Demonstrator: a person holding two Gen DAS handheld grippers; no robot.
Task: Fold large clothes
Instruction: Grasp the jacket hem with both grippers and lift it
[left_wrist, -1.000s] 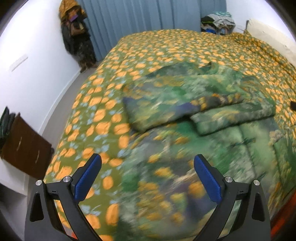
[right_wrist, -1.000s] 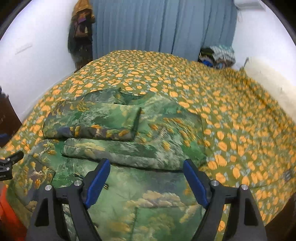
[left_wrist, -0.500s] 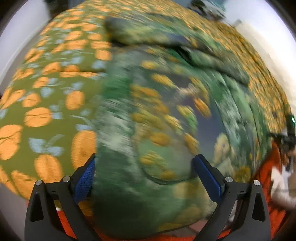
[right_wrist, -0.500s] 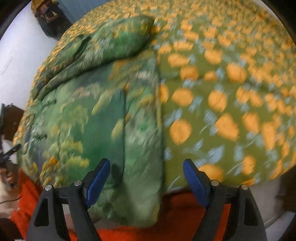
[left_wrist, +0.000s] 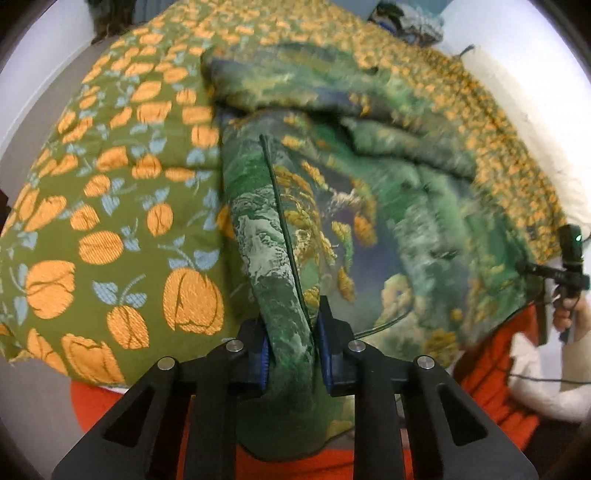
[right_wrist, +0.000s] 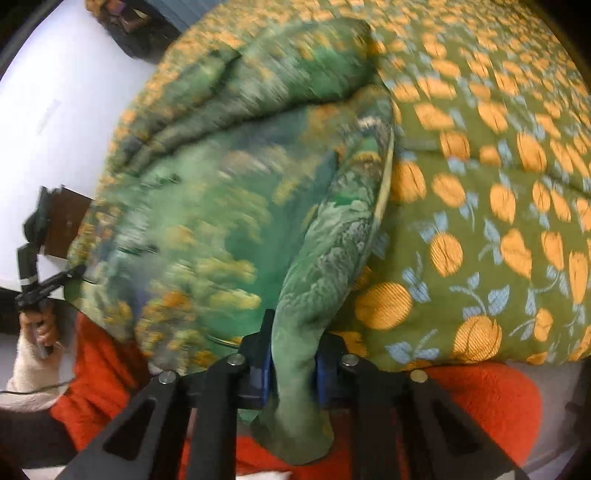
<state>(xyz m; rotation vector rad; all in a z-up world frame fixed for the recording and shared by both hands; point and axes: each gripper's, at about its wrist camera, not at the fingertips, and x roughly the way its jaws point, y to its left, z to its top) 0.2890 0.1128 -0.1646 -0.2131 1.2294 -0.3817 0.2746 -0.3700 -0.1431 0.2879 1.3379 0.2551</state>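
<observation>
both wrist views steep, close; share garment (left_wrist: 369, 206).

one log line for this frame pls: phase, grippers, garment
phase: grasp near hem | left gripper: closing on green printed garment, fabric between pads | right gripper: closing on same garment | garment: partly folded on bedspread

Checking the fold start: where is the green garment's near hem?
At the bed's near edge, on the orange-patterned bedspread; the green garment has its hem corners bunched in both closing jaws.

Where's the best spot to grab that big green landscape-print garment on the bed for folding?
At its two near hem corners, from the bed's near edge. The green landscape-print garment lies flat with sleeves folded in; the left gripper and right gripper are closing on a bunched corner each.
</observation>
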